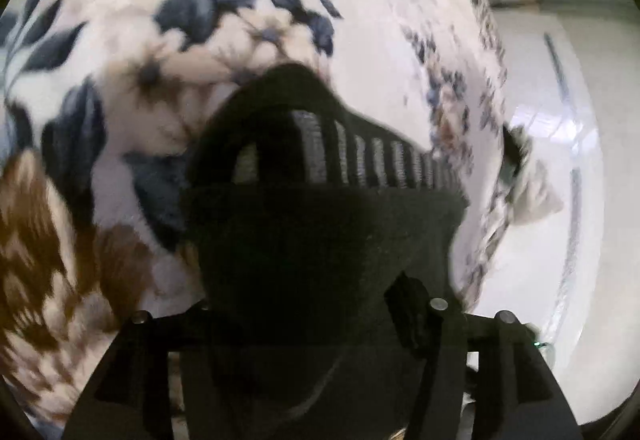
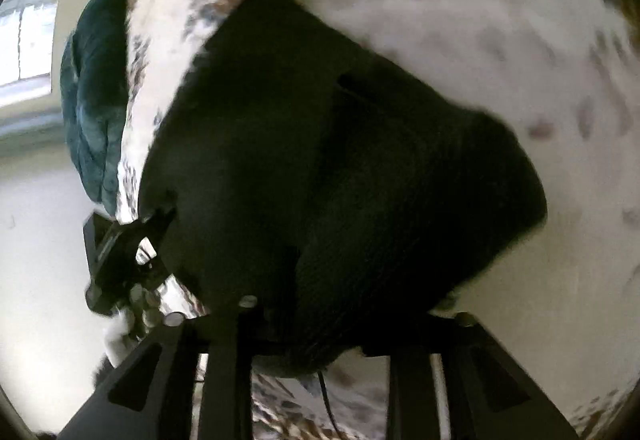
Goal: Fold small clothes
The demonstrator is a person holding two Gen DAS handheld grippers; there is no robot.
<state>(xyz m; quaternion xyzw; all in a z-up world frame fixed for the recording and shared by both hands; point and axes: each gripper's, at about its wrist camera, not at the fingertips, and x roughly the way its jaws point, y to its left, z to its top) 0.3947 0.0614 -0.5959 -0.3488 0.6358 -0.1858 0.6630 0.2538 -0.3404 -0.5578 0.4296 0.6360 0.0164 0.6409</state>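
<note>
Left hand-held gripper [image 1: 320, 175] clenched on black garment [image 1: 312, 240] with grey ribbed band, cloth bunched between fingers. Right hand-held gripper [image 2: 320, 240] buried under same dark garment [image 2: 340, 159]; grip cannot be told. Floral bedspread [image 1: 160, 19] behind, blurred. Teal cloth [image 2: 94, 99] beyond edge.
</note>
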